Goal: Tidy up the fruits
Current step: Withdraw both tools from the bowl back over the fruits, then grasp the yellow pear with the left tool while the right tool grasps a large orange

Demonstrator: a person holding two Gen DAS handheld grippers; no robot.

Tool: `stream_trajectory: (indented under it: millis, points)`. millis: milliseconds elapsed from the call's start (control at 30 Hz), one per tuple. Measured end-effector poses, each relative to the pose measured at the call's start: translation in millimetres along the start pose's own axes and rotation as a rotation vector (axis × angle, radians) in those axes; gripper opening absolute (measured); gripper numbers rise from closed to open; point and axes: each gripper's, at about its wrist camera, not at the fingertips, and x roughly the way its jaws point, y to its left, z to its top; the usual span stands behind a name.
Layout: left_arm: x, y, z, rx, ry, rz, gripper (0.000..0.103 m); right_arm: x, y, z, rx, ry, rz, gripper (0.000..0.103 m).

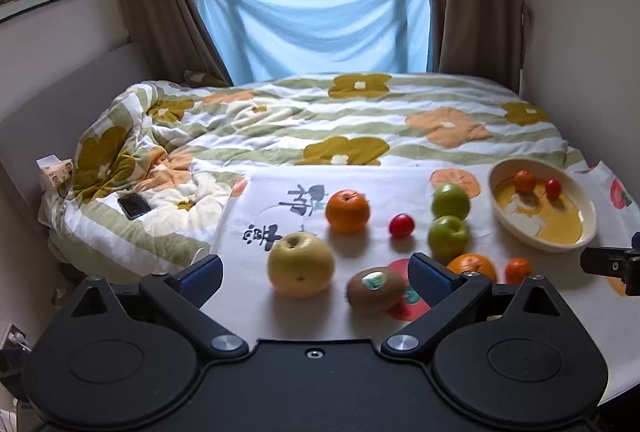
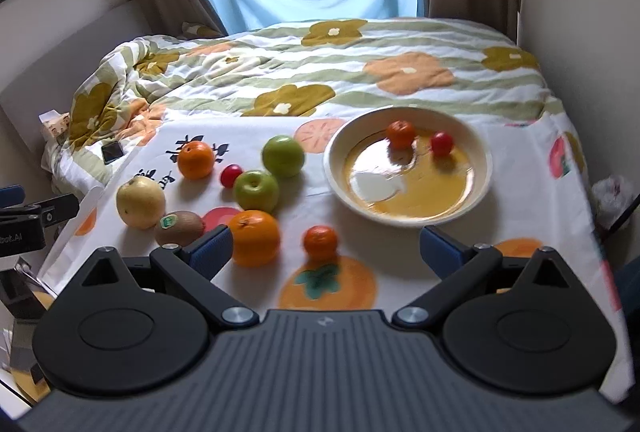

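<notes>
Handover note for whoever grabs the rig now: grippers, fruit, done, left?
Left gripper: open, empty, facing the yellow pear and brown stickered kiwi.
Right gripper: open, empty, behind the small orange mandarin.
Done: one small mandarin and one red cherry tomato sit in the cream bowl with yellow centre.
Left on the printed cloth: pear, kiwi, two large oranges, two green apples, a second cherry tomato, the near mandarin.
</notes>
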Motion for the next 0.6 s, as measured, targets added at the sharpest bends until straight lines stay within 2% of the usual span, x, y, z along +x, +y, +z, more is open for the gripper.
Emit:
stream_trajectory:
  millis: [333,600]
  points:
    - [66.9,34.0,-5.7,0.087,0.074,-0.104,0.101,44.5,48.9,-7.6,0.091,0.050,-0.077,0.103]
    - [123.6,44.4,-12.6,0.169,0.135,-0.189,0.101,77.1,69.3,-14.0,0.151,0.061,-0.149,0.103]
